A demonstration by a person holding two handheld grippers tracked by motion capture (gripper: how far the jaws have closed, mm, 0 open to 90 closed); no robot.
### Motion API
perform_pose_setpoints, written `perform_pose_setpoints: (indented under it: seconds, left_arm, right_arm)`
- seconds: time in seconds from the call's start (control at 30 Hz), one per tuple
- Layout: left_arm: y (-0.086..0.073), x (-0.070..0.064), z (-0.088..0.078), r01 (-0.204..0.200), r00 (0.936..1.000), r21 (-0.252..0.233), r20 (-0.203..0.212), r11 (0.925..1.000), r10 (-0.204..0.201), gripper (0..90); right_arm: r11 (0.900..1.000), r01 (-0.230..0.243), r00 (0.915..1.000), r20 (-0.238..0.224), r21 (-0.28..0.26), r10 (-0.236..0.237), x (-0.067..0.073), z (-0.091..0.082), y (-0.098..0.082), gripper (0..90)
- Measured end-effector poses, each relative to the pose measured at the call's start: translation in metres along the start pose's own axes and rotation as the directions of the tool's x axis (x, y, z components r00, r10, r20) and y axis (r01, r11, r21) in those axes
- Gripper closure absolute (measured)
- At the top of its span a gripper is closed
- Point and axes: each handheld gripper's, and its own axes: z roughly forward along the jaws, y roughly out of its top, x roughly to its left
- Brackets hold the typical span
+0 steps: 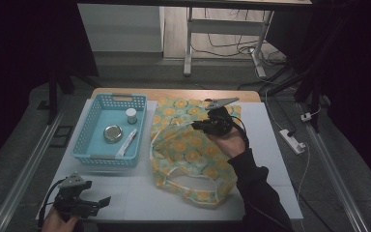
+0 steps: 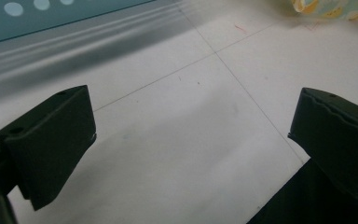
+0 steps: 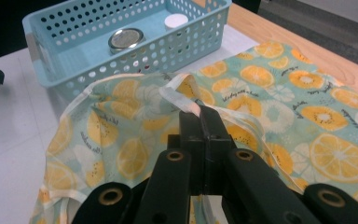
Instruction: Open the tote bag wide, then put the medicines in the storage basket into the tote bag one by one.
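Bag: I saw a fabric bag [image 1: 193, 150] printed with orange slices lying on the white surface [image 1: 140, 193], just right of a blue basket [image 1: 92, 145]. Its long axis ran from the near edge toward the far wooden edge, its open mouth facing the basket side.

Right gripper: My right gripper [image 3: 200, 112] had its fingers pressed together, pinching the white-trimmed rim of the bag and holding that edge raised above the surface.

Left gripper: My left gripper [image 1: 101, 202] sat at the near left corner, well apart from the bag, its fingers spread with nothing between them.

Surroundings: The basket held a round metal tin [image 1: 112, 133], a small white-capped jar [image 1: 131, 115] and a white strip-like item [image 1: 127, 142]. The basket wall stood close to the bag's lifted rim.

High view: It gave me the whole layout, with my sleeve [image 1: 261, 193] crossing the bag's right side.

Right gripper view: It showed me the pinch up close and the lettering on the print.

Left gripper view: It showed me bare surface, a corner of the bag [image 2: 331, 9] far off and the basket's edge [image 2: 51, 14].
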Motion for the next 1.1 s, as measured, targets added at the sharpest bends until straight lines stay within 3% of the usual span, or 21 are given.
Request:
perform_pose_setpoints:
  seconds: [0.27, 0.47, 0.67, 0.9, 1.1]
  left_arm:
    - [0.0000, 0.0000, -0.0005, 0.000, 1.0000, -0.004, 0.002, 1.0000, 0.000, 0.0]
    - [0.0007, 0.0000, 0.0004, 0.002, 1.0000, 0.003, -0.001, 1.0000, -0.002, 0.0]
    - [0.0014, 0.0003, -0.0003, 0.015, 0.9998, 0.001, 0.017, 0.9999, -0.015, 0.0]
    - [0.0044, -0.0004, -0.0033, 0.000, 1.0000, -0.016, -0.001, 0.9999, 0.000, 0.0]
    - [0.0089, -0.0008, -0.0049, -0.015, 0.9998, -0.015, 0.011, 0.9998, 0.015, 0.0]
  right_arm:
    - [1.000, 0.002, 1.0000, -0.001, -0.010, -0.002, 0.0000, -0.0003, 0.0004, 90.0]
    - [0.999, 0.029, 0.9995, -0.010, -0.020, -0.029, 0.0013, 0.0011, -0.0016, 90.0]
    - [0.999, 0.022, 0.9997, -0.012, -0.024, -0.023, 0.0022, 0.0013, -0.0025, 90.0]
    - [1.000, 0.016, 0.9998, -0.010, -0.021, -0.016, 0.0017, 0.0013, -0.0042, 90.0]
    - [1.000, 0.017, 0.9998, -0.012, -0.013, -0.018, 0.0021, 0.0035, -0.0059, 90.0]
